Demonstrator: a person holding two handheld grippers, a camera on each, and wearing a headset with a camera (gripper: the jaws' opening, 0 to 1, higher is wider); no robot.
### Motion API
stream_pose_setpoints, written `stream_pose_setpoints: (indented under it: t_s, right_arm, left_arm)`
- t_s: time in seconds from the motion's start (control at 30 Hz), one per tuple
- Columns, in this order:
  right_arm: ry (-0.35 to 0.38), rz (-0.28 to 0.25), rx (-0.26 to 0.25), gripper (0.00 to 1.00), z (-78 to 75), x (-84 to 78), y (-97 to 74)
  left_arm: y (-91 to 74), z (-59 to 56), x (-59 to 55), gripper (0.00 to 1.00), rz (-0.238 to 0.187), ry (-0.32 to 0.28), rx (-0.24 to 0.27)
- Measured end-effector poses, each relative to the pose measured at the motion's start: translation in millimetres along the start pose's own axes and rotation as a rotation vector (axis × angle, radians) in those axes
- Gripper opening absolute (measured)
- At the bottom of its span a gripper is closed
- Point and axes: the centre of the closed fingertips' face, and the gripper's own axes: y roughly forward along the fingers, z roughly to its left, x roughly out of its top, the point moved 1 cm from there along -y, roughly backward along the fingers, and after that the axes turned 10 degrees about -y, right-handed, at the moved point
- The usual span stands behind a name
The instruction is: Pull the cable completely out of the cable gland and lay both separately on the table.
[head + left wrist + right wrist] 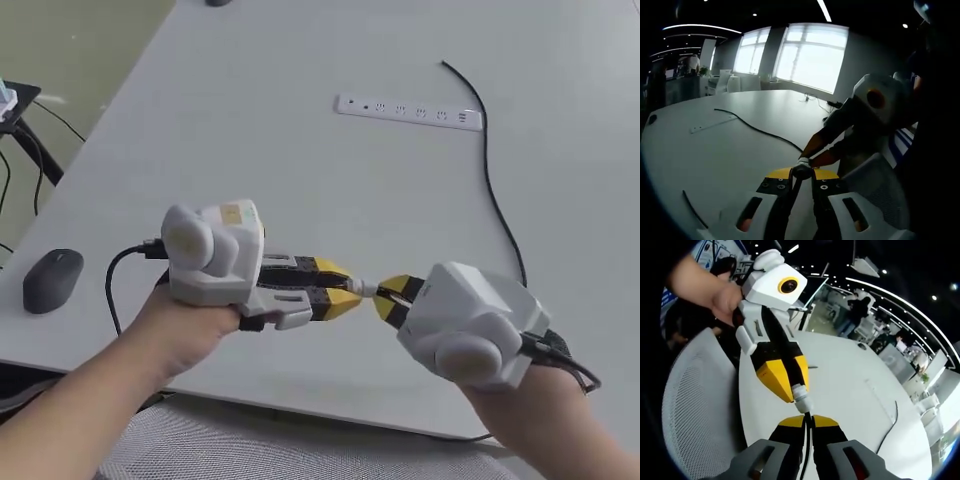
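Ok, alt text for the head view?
Two hand-held grippers meet tip to tip over a white table: the left gripper clamps a white cable gland, the right gripper pinches its cable. A power strip and a mouse lie on it.

Head view above table (300, 170), gripper views facing

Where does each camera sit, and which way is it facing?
Head view: headset, looking down at the table; both forearms, left gripper and right gripper tip to tip.
Left gripper view: along own jaws, shut on the cable gland, facing the right gripper.
Right gripper view: along own jaws, shut on the cable, facing the left gripper.
All share the gland.
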Motion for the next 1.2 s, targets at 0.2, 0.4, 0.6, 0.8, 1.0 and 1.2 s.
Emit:
stream_pose_setpoints:
  t_s: [0.2,0.4,0.6,0.8,1.0,1.2]
  right_arm:
    - [0.077,-0.004,-0.006,0.0,-1.5,-3.2,-1.1]
    - [0.125,0.001,-0.018,0.0,-5.5,-11.0,-1.9]
    - [0.246,-0.014,-0.021,0.0,-6.6,-14.4,-0.6]
    - [0.274,0.022,-0.034,0.0,-10.3,-31.9,0.2]
    - [0.494,0.032,-0.02,0.0,-9.8,-56.7,2.3]
    - [0.671,0.075,-0.042,0.0,-10.0,-84.5,3.2]
  left_arm:
    - [1.0,-2.3,-0.2,0.15,0.003,0.005,-0.002]
    - [0.4,0.3,1.8,0.15,-0.007,0.003,0.006]
    - [1.5,1.5,1.3,0.15,-0.001,0.012,0.009]
    - [-3.4,4.4,2.1,0.15,-0.01,0.002,0.013]
    - [-5.3,3.9,3.0,0.15,-0.02,-0.004,0.013]
    - [-6.3,1.8,6.8,0.15,-0.038,-0.012,0.011]
